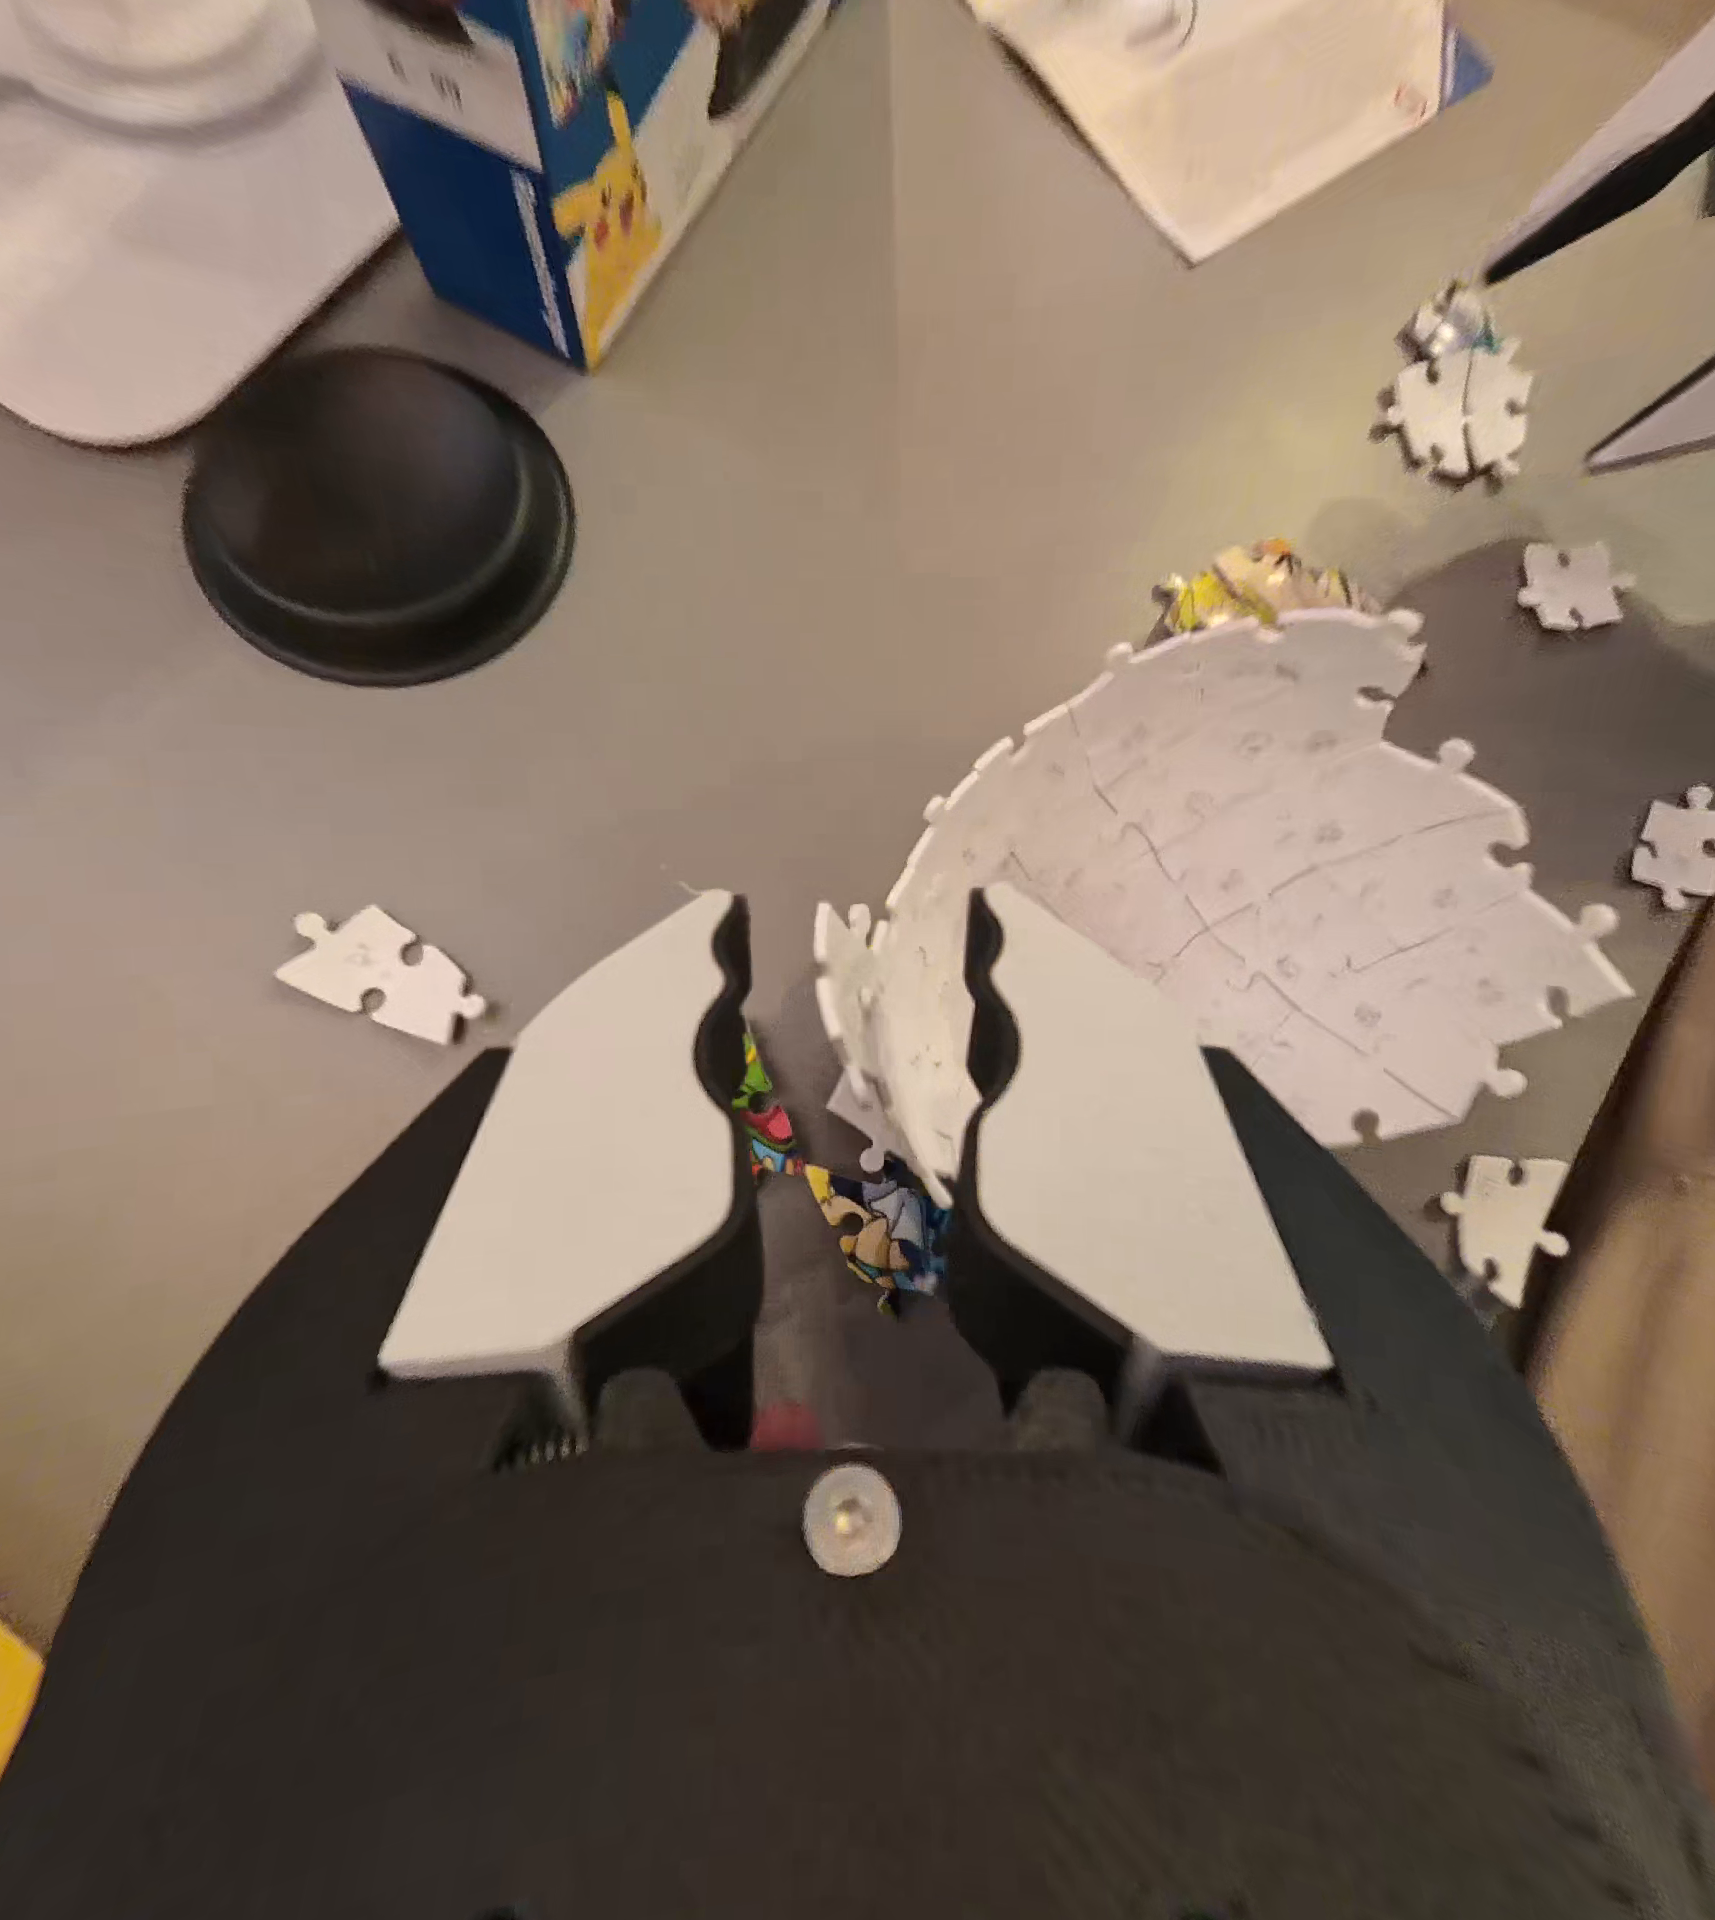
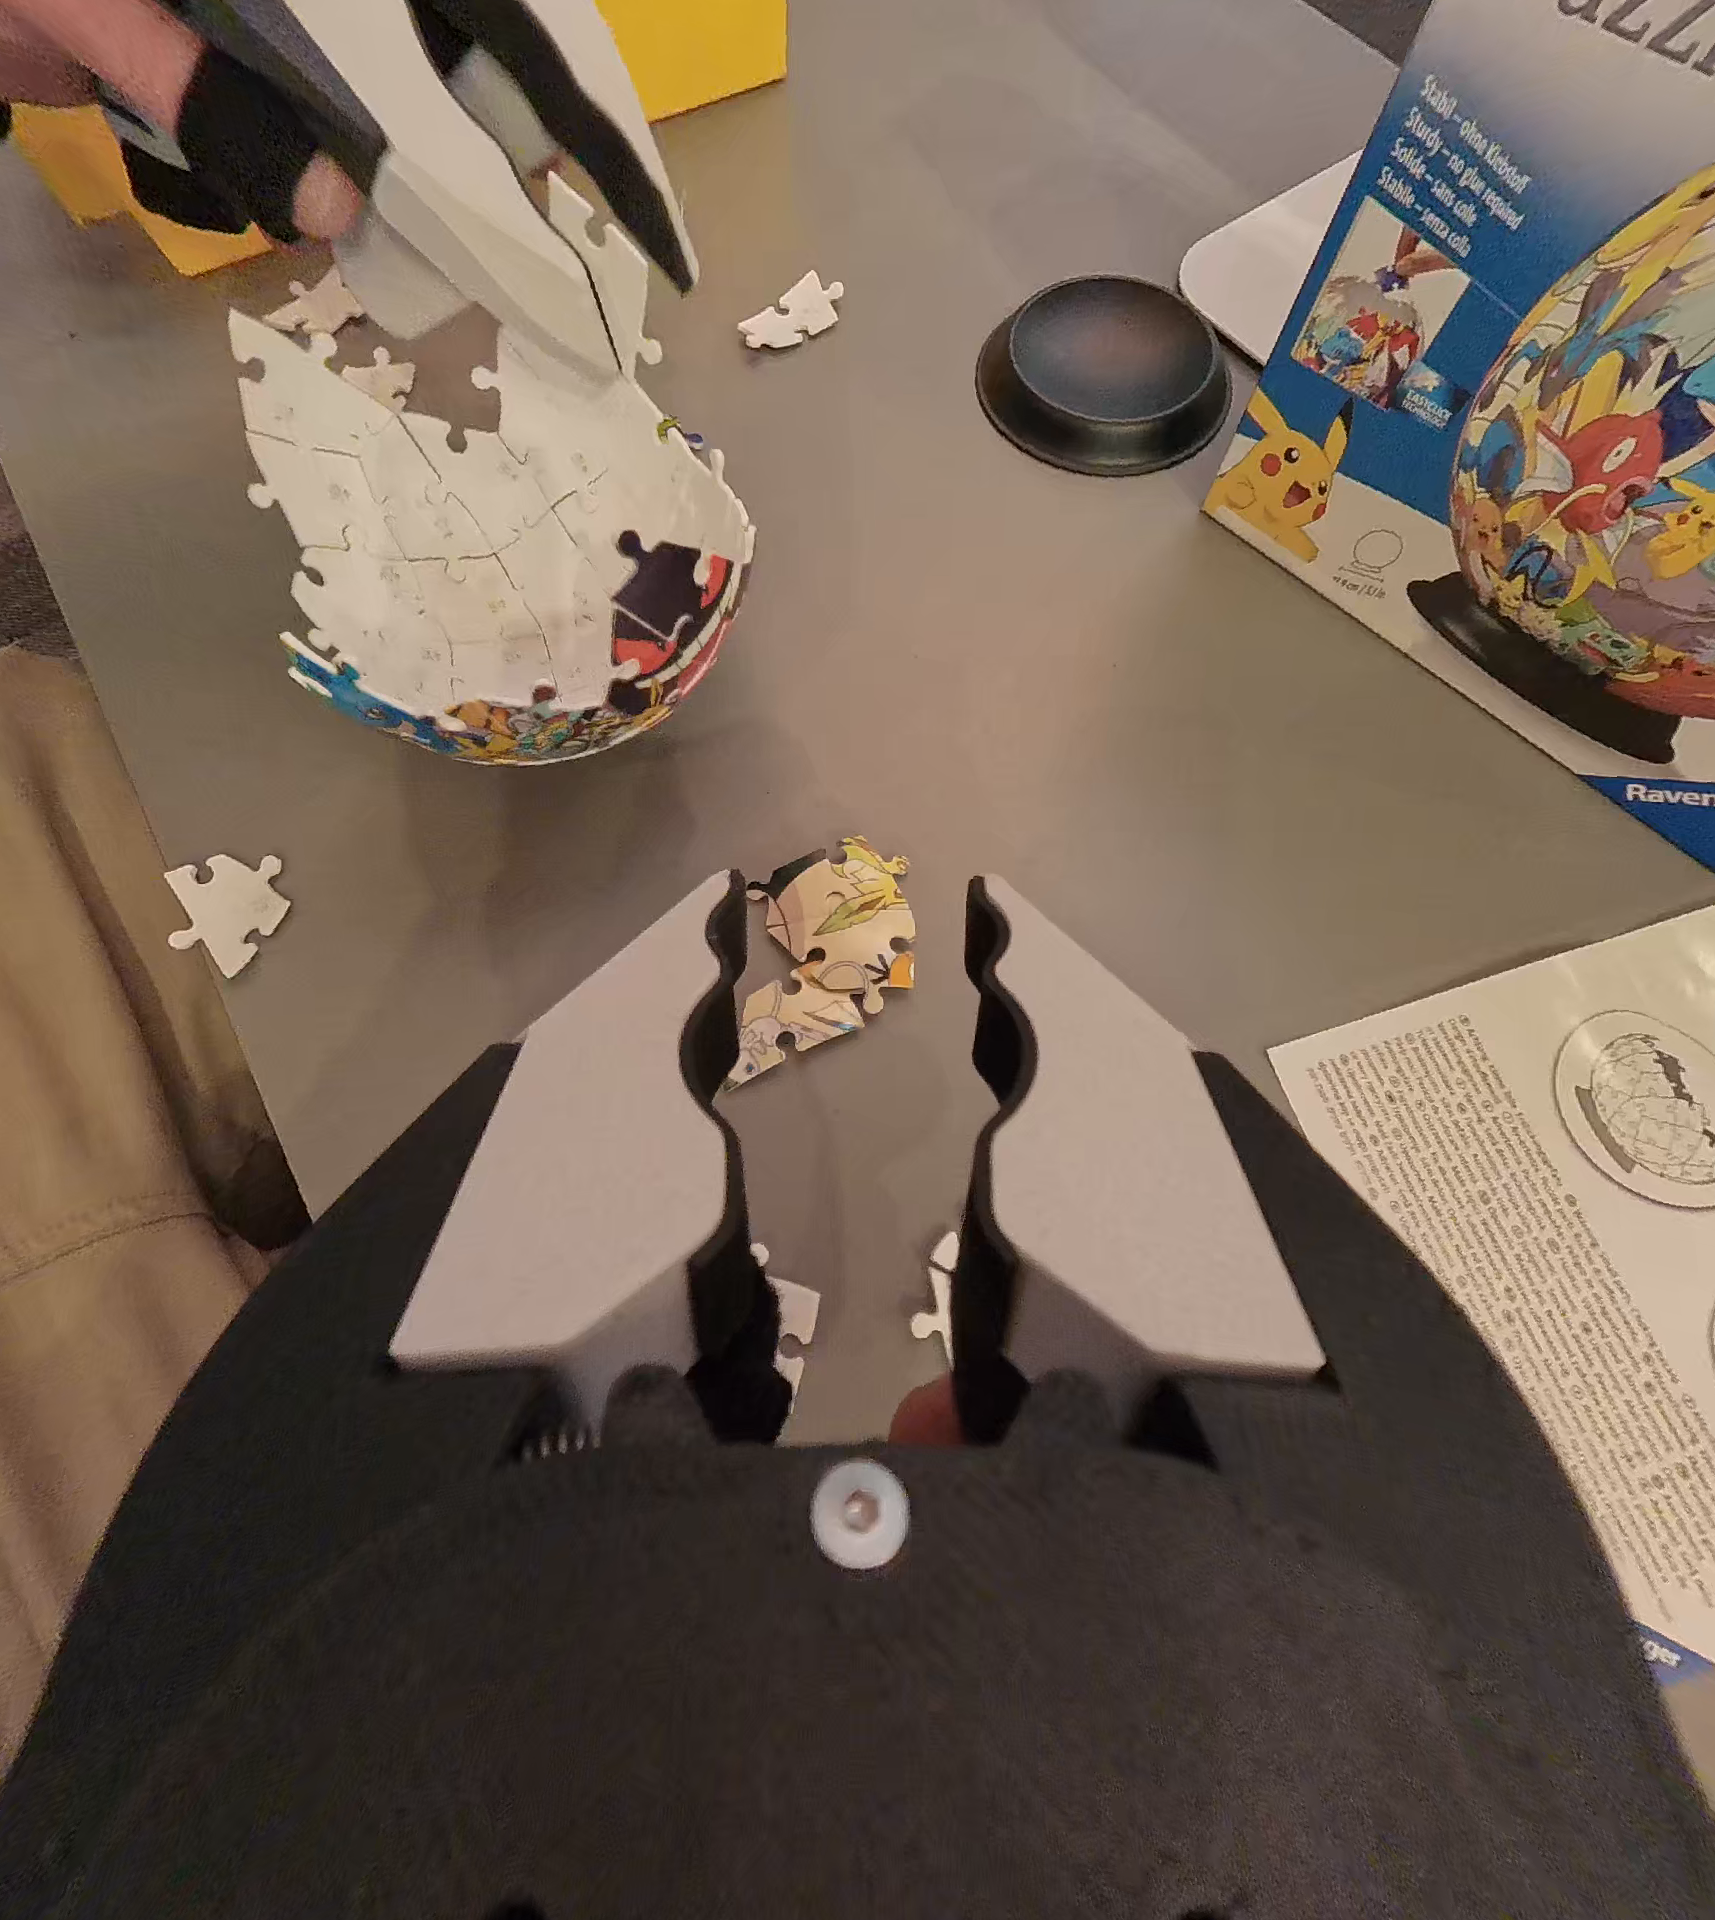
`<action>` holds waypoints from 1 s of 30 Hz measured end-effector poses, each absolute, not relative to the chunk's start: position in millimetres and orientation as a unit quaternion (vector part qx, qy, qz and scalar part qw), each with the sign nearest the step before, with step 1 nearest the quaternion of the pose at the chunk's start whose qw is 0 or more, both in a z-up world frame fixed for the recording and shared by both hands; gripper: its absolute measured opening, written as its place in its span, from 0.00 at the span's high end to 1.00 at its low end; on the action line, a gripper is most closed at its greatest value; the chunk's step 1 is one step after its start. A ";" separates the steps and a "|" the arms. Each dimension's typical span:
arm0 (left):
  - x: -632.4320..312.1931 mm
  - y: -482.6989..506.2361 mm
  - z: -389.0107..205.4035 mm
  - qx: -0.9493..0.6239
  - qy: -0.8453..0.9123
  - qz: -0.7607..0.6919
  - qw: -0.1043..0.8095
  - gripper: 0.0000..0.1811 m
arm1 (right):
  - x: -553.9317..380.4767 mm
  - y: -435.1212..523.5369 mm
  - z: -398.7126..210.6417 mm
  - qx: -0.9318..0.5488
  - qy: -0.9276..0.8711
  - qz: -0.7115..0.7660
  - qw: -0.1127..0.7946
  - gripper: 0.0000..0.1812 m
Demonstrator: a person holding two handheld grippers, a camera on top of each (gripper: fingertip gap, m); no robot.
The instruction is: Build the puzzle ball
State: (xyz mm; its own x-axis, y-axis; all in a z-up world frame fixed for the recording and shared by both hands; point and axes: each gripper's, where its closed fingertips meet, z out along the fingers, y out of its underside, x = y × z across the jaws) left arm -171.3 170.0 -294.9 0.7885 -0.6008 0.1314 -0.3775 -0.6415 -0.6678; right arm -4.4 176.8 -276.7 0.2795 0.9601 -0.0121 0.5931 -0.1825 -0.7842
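The half-built puzzle ball shell rests tilted on the grey table, white inside showing; in the right wrist view its coloured outside shows at the bottom. My left gripper has the shell's rim between its jaws, and each finger touches a side of the wall; it also shows in the right wrist view, held by a gloved hand. My right gripper is open and empty, just above a small joined cluster of coloured pieces. It appears far right in the left wrist view.
Loose white-backed pieces lie around the shell. A black round stand, the blue puzzle box and an instruction sheet sit to the right. A yellow box is at the back. Beige cloth lies over the table edge. Some 15 cm of space lies between my two pairs of fingers.
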 end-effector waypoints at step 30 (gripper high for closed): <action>-176.5 143.7 -308.5 -0.904 0.269 -0.204 0.264 0.88 | 2.2 182.3 -277.3 -0.723 -0.524 0.285 0.349 0.78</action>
State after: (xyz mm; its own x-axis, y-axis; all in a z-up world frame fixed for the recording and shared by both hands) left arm -176.5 143.7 -308.5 0.7727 -0.5930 0.2265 -0.3779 -0.7164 -0.5865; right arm 2.2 182.3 -277.3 0.2890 0.9562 -0.0468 0.5578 -0.2079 -0.8035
